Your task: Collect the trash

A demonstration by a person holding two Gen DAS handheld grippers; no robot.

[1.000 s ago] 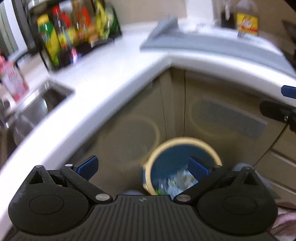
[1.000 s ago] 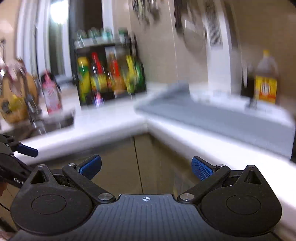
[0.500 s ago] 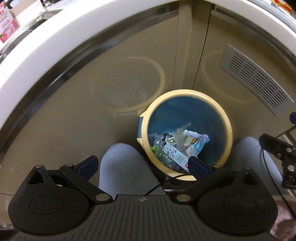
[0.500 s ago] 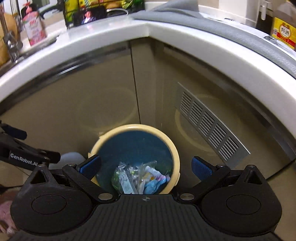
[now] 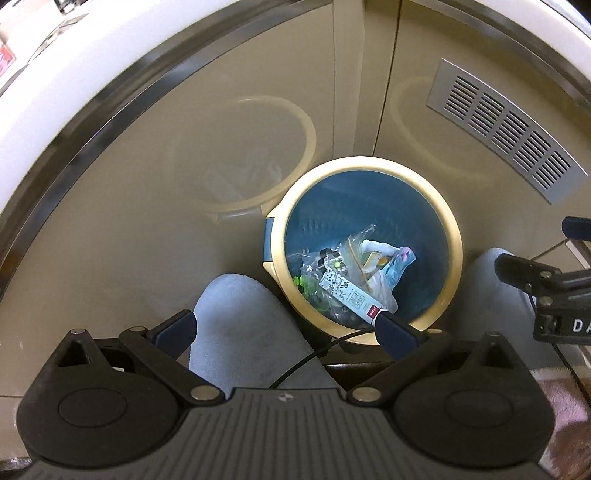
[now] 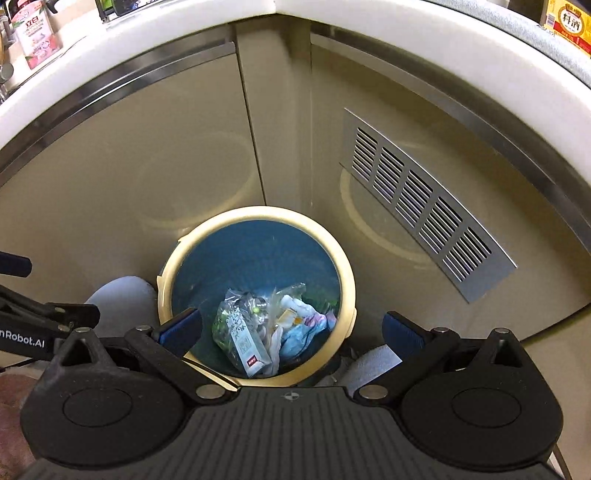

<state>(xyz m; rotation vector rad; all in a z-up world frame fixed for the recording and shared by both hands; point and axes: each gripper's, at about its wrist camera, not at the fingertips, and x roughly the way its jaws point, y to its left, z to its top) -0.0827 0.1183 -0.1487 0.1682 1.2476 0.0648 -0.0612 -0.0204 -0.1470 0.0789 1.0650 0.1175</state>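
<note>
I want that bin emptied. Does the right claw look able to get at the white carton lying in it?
Probably yes: the right claw is open above the uncovered bin, and the white carton lies on top of the trash.

Glossy beige cabinet doors (image 6: pixel 110 177), smooth enough to mirror the bin's rim. Brushed metal trim (image 6: pixel 122 77) runs under the white, smooth tabletop (image 6: pixel 166 29). The vent grille (image 6: pixel 424 206) is matt silver metal, slotted. The bin (image 5: pixel 456 236) looks plastic: cream rim with a soft sheen, blue inside finely ribbed. In it, crinkly clear plastic wrappers (image 6: pixel 229 306) and a printed paper carton (image 6: pixel 247 343). Fuzzy pale blue cloth slippers (image 5: pixel 243 332) show below. The left gripper (image 5: pixel 286 328) is matt black plastic with ridged body, shiny metal pins, and blue fingers (image 5: pixel 397 332).
</note>
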